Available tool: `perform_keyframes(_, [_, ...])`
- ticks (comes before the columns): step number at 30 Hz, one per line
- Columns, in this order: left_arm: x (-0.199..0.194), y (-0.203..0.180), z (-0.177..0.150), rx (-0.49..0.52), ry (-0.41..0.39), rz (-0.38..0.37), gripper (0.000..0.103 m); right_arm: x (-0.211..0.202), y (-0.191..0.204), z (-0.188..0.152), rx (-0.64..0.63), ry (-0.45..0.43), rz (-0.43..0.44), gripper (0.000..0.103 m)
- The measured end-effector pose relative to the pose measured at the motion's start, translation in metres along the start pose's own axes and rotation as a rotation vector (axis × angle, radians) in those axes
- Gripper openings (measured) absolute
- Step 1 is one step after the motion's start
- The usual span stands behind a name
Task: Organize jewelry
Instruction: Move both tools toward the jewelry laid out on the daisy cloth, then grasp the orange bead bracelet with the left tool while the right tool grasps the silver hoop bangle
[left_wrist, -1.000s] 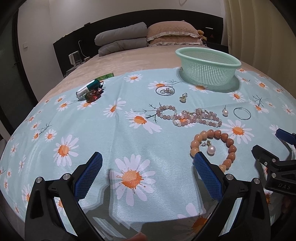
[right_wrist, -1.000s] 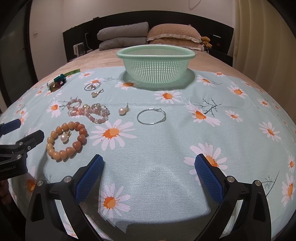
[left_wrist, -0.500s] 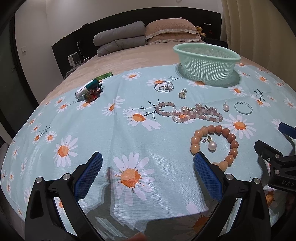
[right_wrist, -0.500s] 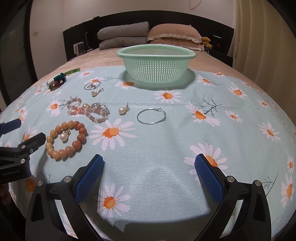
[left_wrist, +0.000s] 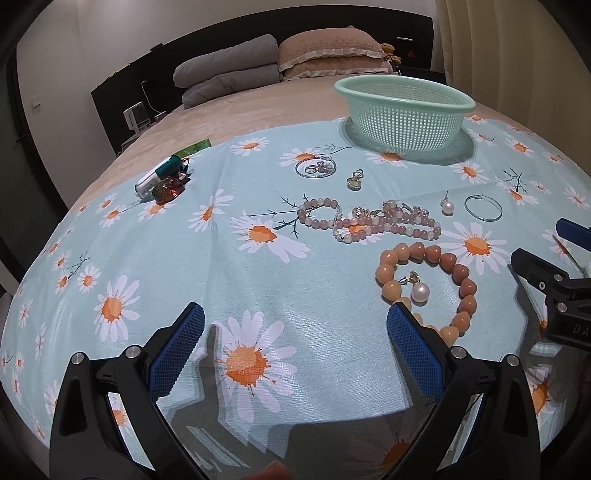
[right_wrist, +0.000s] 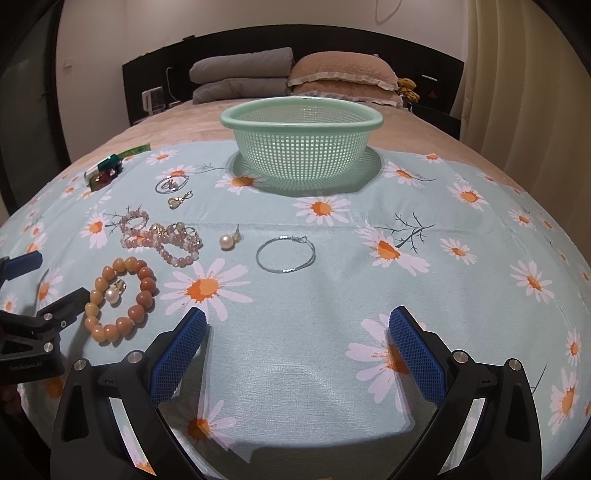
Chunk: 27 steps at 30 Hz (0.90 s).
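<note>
While both of my hand-held grippers hover low over a pale blue daisy-print cloth (right_wrist: 461, 206) spread across the bed, the left gripper (left_wrist: 295, 328) and the right gripper (right_wrist: 297, 328) each stand with blue-padded jaws spread wide, holding nothing. Just ahead of my left gripper's right finger lies a bracelet of chunky orange-brown beads (left_wrist: 428, 288), ringing a white pearl earring (left_wrist: 420, 292). Beyond it, a tangle of pink bead bracelets (left_wrist: 369, 221) rests near a second white pearl earring (left_wrist: 447, 207) and a thin silver hoop bangle (right_wrist: 286, 254), which lies ahead of my right gripper. Farther back sit a small gold-toned charm (left_wrist: 354, 181) and a clear ring holding small silver pieces (left_wrist: 316, 168). A mint-green perforated plastic basket (right_wrist: 301, 147) stands upright at the cloth's far edge. At far left, a white-and-green tube (left_wrist: 157, 176) touches a dark red glossy trinket (left_wrist: 169, 189). Grey and tan pillows (right_wrist: 291, 77) line the black headboard.
</note>
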<state>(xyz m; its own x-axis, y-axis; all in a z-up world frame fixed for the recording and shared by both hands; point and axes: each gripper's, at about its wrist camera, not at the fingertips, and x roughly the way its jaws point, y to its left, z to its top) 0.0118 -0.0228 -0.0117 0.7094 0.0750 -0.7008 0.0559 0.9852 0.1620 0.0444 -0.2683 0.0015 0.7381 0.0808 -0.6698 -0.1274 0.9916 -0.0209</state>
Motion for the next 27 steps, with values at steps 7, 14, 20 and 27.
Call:
perform_keyframes(7, [-0.001,0.003,0.006,-0.027,-0.007,-0.057,0.097,0.012,-0.011,0.017,0.033,0.006,0.02,0.095])
perform_keyframes(14, [0.005,-0.003,0.008,-0.007,-0.002,-0.083,0.097,0.031,-0.005,0.028,0.005,0.043,0.036,0.095])
perform_keyframes(20, [0.016,0.005,0.006,-0.071,0.007,-0.161,0.098,0.05,0.005,0.032,-0.03,0.108,0.06,0.095])
perform_keyframes(27, [0.014,-0.007,0.012,-0.01,0.004,-0.194,0.097,0.063,0.006,0.037,-0.025,0.153,0.087,0.097])
